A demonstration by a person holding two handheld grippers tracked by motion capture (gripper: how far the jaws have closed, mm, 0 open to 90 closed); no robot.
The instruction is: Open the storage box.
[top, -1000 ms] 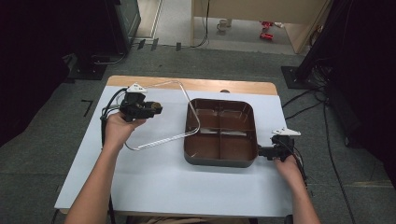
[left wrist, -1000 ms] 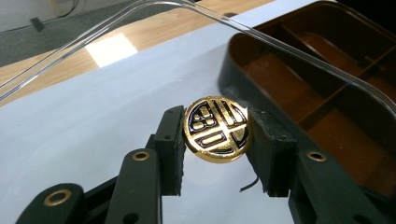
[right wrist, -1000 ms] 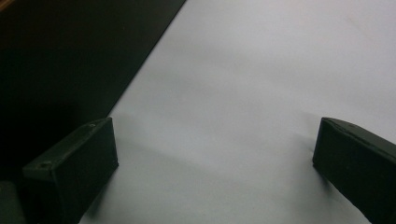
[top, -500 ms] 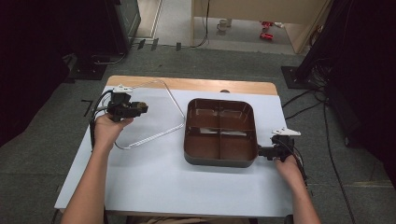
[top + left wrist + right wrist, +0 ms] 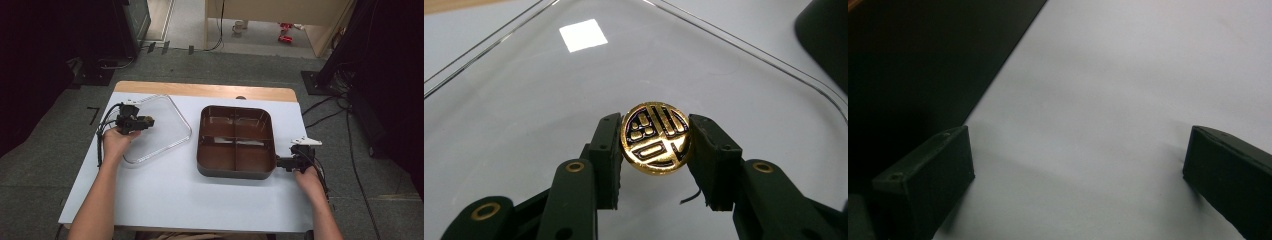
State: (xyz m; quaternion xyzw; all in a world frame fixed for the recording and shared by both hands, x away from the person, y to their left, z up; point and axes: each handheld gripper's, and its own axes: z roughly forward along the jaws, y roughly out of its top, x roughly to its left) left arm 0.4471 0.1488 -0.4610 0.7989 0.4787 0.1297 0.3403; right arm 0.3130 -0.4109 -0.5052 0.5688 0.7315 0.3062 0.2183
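The left hand-held gripper [image 5: 655, 150] clamps a round gold knob [image 5: 656, 138] embossed with black-lined relief, fixed at the centre of a clear, rounded-square plastic lid [image 5: 159, 127] over the left of the pale desk [image 5: 190, 200]. The right hand-held gripper [image 5: 1078, 175] stands open on the desk beside a glossy brown, four-compartment tray [image 5: 236, 172], its compartments empty.

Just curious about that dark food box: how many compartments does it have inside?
4. The brown tray is split in four: far left, far right, near left and near right. None looks hidden.
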